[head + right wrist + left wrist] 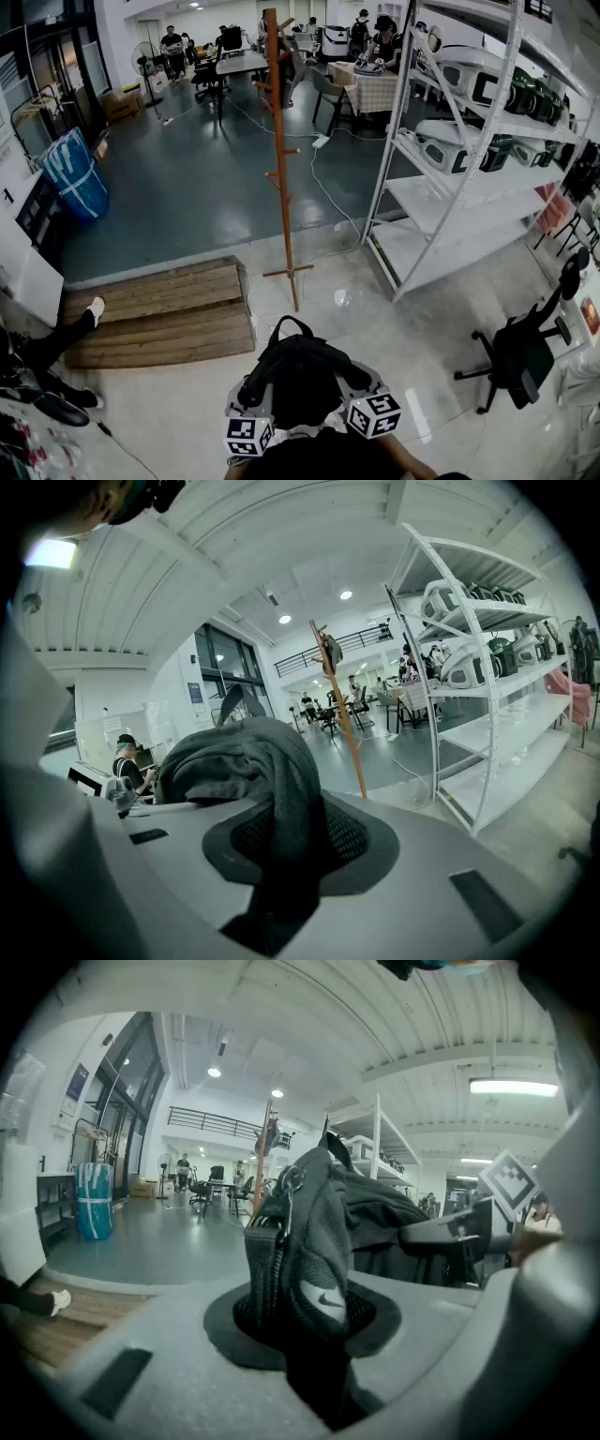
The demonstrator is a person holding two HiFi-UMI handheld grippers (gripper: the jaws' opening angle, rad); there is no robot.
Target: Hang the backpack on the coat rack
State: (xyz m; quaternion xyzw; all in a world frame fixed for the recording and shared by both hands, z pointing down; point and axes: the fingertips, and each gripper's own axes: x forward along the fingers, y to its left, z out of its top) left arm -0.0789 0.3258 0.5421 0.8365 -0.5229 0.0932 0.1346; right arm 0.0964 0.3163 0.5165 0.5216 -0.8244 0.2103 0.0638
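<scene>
A black backpack (302,375) hangs between my two grippers low in the head view, its top loop (290,324) toward the rack. The left gripper (255,397) is shut on the backpack's left side, where black fabric and a zipper (298,1260) fill its jaws. My right gripper (361,386) is shut on the backpack's right side, with dark folded fabric (272,799) clamped between its pads. The wooden coat rack (281,159) stands upright straight ahead on the floor, a short way beyond the bag. It also shows as a thin brown pole (339,705) in the right gripper view.
A white metal shelving unit (469,150) with appliances stands to the right of the rack. A wooden pallet (159,309) lies to the left, a black office chair (525,352) at the right. A cable (323,192) runs across the floor behind the rack. People sit at tables far back.
</scene>
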